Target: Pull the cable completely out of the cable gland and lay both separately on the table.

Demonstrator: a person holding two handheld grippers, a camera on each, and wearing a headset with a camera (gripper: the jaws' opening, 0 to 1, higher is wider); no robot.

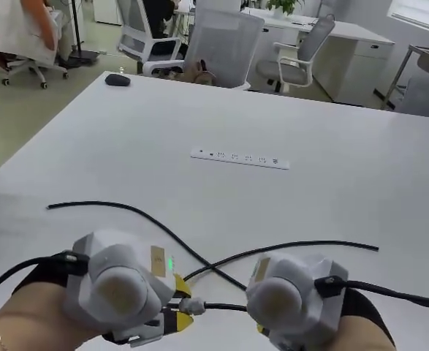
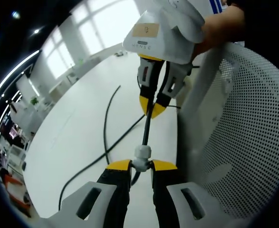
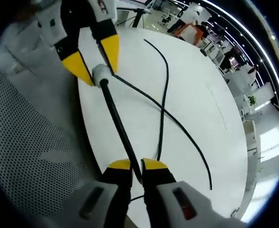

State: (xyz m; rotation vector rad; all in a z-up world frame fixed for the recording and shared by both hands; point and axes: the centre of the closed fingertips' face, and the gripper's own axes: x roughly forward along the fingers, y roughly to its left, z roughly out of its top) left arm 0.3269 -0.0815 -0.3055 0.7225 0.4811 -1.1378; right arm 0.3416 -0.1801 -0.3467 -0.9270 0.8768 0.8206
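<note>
Left gripper [image 2: 140, 165] is clamped on the white cable gland [image 2: 142, 156], and the right gripper [image 3: 136, 166] pinches the black cable [image 3: 118, 118]. That cable runs straight between them at the table [image 1: 309, 212] edge, so the pull looks to be along that line.

A wide white table [image 1: 331, 110] stretches ahead of me in a bright open office. A white power strip [image 1: 240, 159] lies near its middle and a small dark object [image 1: 117, 80] sits by its far left corner. Beyond it stand a white mesh office chair [image 1: 229, 44], a grey chair [image 1: 302, 55] and a long white desk [image 1: 346, 33] on a pale greenish floor [image 1: 24, 110]. Daylight pours through large windows [image 2: 82, 47], and a perforated white chair back [image 2: 244, 118] sits close beside me.
</note>
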